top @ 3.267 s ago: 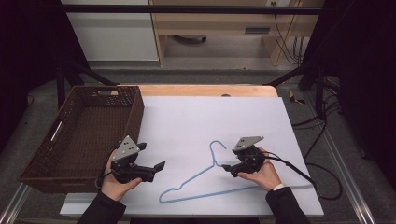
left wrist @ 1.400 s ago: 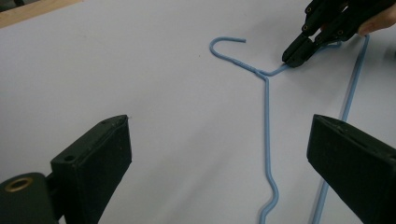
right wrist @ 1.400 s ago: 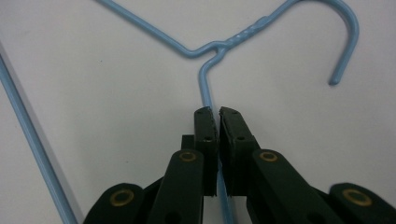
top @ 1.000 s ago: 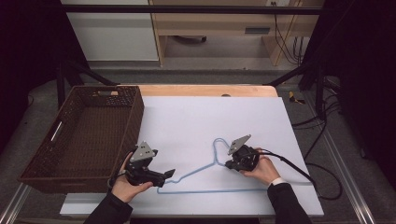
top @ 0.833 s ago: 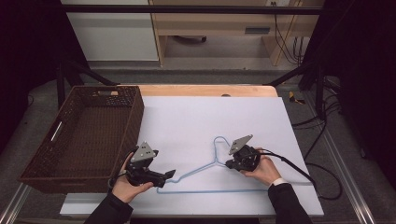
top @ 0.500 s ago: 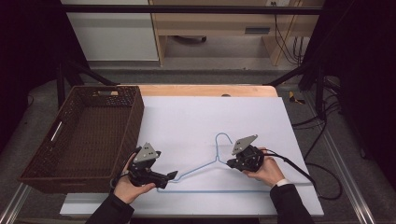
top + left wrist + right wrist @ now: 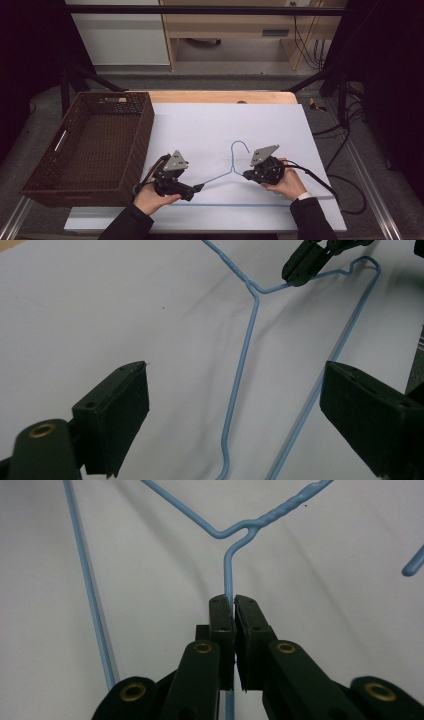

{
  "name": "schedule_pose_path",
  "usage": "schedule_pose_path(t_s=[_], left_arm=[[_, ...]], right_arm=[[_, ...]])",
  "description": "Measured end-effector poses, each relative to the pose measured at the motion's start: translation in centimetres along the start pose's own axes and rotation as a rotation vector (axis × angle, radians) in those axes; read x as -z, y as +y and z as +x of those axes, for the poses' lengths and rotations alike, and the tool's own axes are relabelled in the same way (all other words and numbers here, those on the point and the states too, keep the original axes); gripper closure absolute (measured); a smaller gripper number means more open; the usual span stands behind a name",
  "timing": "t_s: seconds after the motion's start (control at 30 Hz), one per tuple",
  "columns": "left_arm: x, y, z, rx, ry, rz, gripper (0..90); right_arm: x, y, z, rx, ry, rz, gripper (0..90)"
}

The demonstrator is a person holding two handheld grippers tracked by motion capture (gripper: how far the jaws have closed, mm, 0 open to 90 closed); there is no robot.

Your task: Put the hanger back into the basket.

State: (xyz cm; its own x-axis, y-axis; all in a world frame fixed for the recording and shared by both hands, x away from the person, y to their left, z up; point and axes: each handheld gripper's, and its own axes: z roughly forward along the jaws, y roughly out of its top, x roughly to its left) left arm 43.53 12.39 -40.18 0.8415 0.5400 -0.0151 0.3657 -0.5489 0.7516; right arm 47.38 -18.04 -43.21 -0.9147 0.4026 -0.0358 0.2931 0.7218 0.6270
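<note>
my two claws on a blue wire hanger, low on the white bench

my left claw [image 7: 235, 415] gapes wide, its jaws either side of the hanger [image 7: 247, 357] corner, gripping nothing. my right claw [image 7: 233, 602] is pinched tight on the hanger's right shoulder wire near the twisted neck. farther left on the bench [image 7: 210, 120] sits a brown wicker basket [image 7: 145, 125].
</note>
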Motion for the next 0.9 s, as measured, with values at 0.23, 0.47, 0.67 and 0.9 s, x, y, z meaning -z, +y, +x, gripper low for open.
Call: schedule_pose_path(t_s=[0.23, 0.47, 0.67, 0.9], left_arm=[[-2.4, 1.3, -0.5, -0.054, -0.02, 0.069, 15.2], [-4.4, 2.1, -0.6, -0.114, 0.001, 0.153, 20.5], [-6.0, 2.5, -1.2, -0.185, 0.014, 0.21, 30.6], [-7.5, 2.9, -2.0, -0.233, 0.036, 0.244, 41.8]], right_arm=[[0.2, 0.0, 0.1, -0.005, 0.002, -0.004, 87.4], [0.3, 0.1, 0.1, -0.001, 0.006, -0.007, 87.4], [0.3, 0.1, 0.1, -0.004, 0.01, -0.005, 87.4], [0.3, 0.1, 0.1, -0.008, 0.016, -0.007, 87.4]])
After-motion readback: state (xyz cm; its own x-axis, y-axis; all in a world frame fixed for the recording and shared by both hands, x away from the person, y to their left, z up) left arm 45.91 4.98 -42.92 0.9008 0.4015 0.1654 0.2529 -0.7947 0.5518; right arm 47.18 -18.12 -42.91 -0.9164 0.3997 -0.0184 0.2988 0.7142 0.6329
